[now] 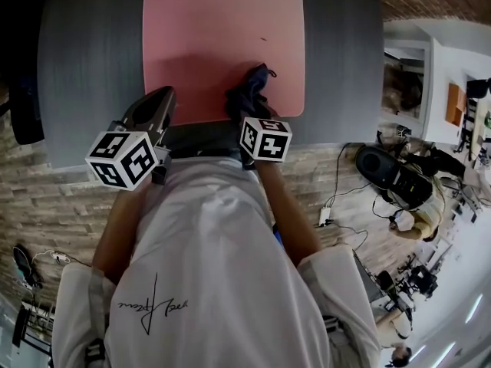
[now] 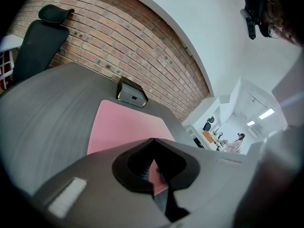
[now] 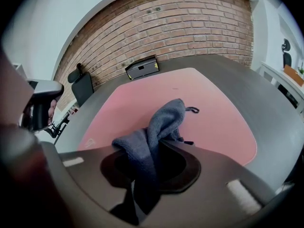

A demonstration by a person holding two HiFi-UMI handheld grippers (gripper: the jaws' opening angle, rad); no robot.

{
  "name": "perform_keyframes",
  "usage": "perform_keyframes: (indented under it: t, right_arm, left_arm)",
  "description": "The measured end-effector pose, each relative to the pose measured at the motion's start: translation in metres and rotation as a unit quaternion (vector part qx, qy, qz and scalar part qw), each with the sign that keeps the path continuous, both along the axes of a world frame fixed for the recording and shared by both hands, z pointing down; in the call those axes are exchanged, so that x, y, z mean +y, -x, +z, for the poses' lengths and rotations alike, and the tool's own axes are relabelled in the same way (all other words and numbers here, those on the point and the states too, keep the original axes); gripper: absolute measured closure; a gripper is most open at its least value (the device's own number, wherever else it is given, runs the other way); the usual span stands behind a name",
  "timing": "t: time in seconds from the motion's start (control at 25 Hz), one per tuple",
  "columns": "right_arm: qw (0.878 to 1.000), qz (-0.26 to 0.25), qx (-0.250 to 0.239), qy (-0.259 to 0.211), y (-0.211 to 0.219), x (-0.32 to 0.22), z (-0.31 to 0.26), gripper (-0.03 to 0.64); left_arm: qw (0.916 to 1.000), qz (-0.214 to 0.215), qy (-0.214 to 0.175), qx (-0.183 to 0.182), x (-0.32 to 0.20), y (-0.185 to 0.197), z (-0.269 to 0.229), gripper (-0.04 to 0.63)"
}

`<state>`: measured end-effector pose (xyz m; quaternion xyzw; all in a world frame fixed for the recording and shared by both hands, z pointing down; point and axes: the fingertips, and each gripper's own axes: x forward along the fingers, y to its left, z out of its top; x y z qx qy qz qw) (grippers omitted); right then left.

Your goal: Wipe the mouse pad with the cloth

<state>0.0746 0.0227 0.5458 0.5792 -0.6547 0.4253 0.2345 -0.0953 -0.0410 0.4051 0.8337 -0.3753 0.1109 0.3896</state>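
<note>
White shirt [image 1: 222, 228] fills the foreground. Beyond it, at the table's [image 1: 92, 52] near edge, the right gripper [image 3: 145, 167] has its 2 jaws clamped on the dark blue cloth [image 3: 166, 118], which drapes onto the pink mouse pad [image 1: 222, 37] near its near-right corner. Left gripper [image 2: 153, 141] is at the pad's near-left corner, jaws together, holding nothing.

Soft, rather dim indoor light lays a broad, faint shadow on the pad [image 1: 222, 21] just ahead of the left gripper [image 1: 163, 98] and right gripper [image 1: 249, 102]. All three views are fisheye, so the brick wall [image 3: 190, 27] beyond the right gripper bows into an arch and the corners go black. Each gripper's own body, nearest its lens, shows dark and blurred.
</note>
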Motion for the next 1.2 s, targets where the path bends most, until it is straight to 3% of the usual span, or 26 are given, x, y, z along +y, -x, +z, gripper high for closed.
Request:
perform_keyframes:
  t: [0.6,1.2]
  right_arm:
    - [0.999,-0.032,-0.014,0.001,0.044,-0.005,0.0,0.528]
    - [0.997,-0.062,-0.041,-0.007,0.082,-0.012,-0.001,0.528]
  left_arm:
    - [1.0,-0.001,0.003,0.006,-0.005,0.011,0.002,0.581]
    - [0.9995,-0.029,0.01,0.005,-0.006,0.034,0.006,0.581]
